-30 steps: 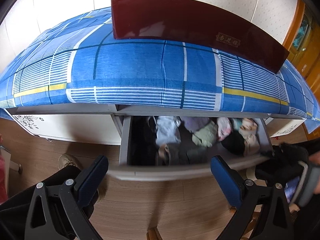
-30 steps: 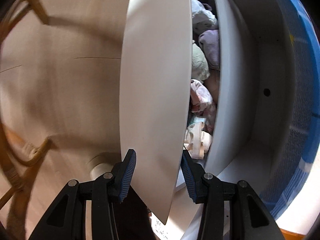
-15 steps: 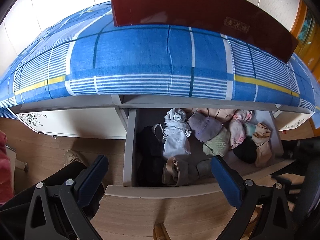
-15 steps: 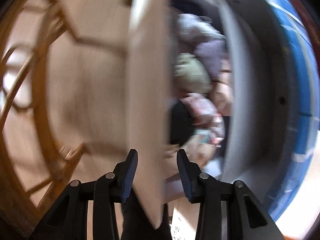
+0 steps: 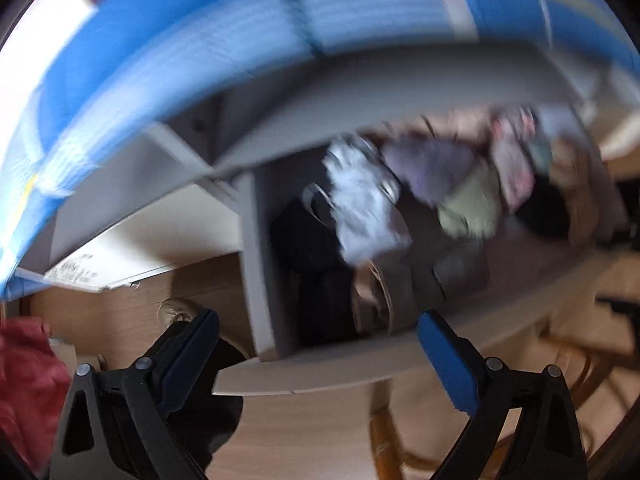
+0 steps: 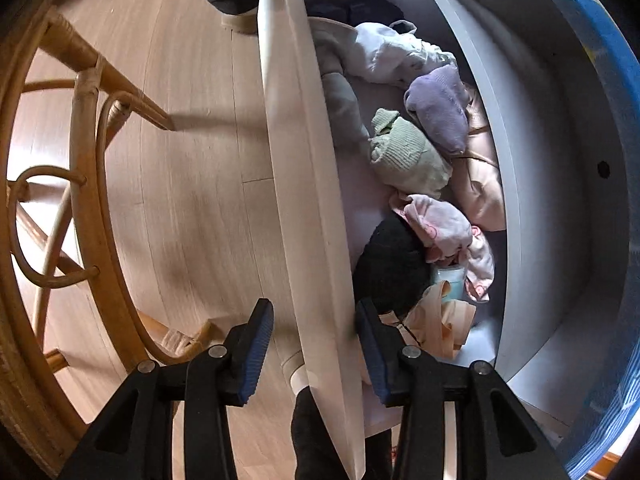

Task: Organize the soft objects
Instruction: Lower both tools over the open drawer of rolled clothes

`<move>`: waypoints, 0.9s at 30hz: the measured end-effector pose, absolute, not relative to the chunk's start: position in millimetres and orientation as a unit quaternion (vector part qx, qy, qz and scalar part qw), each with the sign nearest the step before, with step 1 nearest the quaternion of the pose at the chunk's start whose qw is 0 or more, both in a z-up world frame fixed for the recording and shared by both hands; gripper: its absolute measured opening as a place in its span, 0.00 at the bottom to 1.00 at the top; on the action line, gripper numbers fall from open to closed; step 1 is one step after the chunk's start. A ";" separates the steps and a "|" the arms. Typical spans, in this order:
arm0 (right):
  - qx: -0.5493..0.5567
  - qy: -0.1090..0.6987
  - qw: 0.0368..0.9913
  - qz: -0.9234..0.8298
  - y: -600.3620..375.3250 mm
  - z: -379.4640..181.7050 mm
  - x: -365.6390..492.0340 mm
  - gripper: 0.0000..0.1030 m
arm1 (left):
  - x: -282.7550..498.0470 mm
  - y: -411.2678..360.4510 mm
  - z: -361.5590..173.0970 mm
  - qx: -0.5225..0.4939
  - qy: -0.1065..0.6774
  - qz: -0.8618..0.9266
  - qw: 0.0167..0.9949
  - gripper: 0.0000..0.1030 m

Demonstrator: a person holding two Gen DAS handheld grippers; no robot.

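Fingers of the right gripper (image 6: pixel 314 344) straddle the drawer front (image 6: pixel 304 184) with gaps either side, not clamping it. The left gripper (image 5: pixel 318 354) hangs spread wide and empty. Risk: the panel may slip free if pulled crooked. Soft clothes (image 6: pixel 408 156) lie just beyond the right finger, inside the drawer.

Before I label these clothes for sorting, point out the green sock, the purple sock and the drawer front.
green sock (image 6: pixel 408 156): right wrist view, on the ribbed middle of the bundle.
purple sock (image 6: pixel 440 106): right wrist view, on its rounded body.
drawer front (image 6: pixel 304 168): right wrist view, on the bare white panel.
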State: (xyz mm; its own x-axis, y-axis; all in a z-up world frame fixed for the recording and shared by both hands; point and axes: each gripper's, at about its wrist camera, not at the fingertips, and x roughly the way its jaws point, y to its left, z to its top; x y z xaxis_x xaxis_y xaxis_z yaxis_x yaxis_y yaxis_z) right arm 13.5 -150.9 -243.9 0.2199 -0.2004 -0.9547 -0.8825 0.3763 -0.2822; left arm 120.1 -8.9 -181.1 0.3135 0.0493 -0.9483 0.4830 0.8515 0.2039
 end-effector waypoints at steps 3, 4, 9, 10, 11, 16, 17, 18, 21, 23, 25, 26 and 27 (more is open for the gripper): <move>-0.473 0.563 0.617 0.281 -152.8 -240.7 14.8 0.41 | 111.8 -20.5 -179.2 0.269 0.553 -0.218 0.758 0.98; -0.470 0.564 0.618 0.281 -153.7 -240.1 15.8 0.41 | 106.8 -24.4 -175.5 0.280 0.541 -0.263 0.748 1.00; -0.484 0.558 0.612 0.282 -153.8 -237.2 12.4 0.41 | 82.4 -37.9 -192.9 0.412 0.518 -0.351 0.662 1.00; -0.486 0.558 0.611 0.282 -153.9 -237.5 12.6 0.41 | 80.6 -37.3 -201.3 0.427 0.526 -0.359 0.642 1.00; -0.488 0.557 0.610 0.283 -153.7 -238.3 12.6 0.41 | 80.7 -35.1 -208.3 0.438 0.532 -0.361 0.628 1.00; -0.499 0.554 0.602 0.285 -152.4 -241.7 11.7 0.43 | 74.2 -22.1 -232.1 0.456 0.573 -0.379 0.566 0.93; -0.504 0.552 0.600 0.286 -152.6 -242.4 10.6 0.44 | 67.8 -22.0 -233.9 0.477 0.560 -0.381 0.560 0.93; -0.510 0.549 0.598 0.286 -152.5 -243.2 9.0 0.44 | 65.6 -22.1 -234.5 0.483 0.558 -0.381 0.558 0.93; -0.509 0.553 0.592 0.293 -151.5 -243.7 5.4 0.46 | 66.6 -21.9 -230.9 0.466 0.571 -0.388 0.553 0.94; -0.505 0.560 0.584 0.300 -150.9 -243.2 2.3 0.48 | 57.8 -20.0 -226.4 0.480 0.571 -0.406 0.528 0.94; -0.504 0.566 0.573 0.311 -149.8 -242.5 -3.3 0.48 | 44.1 -17.2 -227.9 0.504 0.565 -0.420 0.500 0.95; -0.503 0.571 0.565 0.320 -148.7 -241.9 -7.6 0.48 | 36.5 -15.9 -227.1 0.513 0.565 -0.429 0.483 0.96; -0.499 0.578 0.556 0.330 -147.4 -241.1 -12.0 0.48 | 32.9 -14.6 -225.6 0.516 0.566 -0.430 0.478 0.89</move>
State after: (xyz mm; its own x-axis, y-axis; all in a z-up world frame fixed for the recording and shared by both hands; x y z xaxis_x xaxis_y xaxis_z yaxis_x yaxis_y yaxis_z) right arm -12.0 -147.4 -241.1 0.1152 -0.2097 -0.9709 -0.9425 0.2857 -0.1735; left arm 32.9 -14.6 -225.6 -0.0099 0.1727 -0.9849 0.9953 0.0970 0.0070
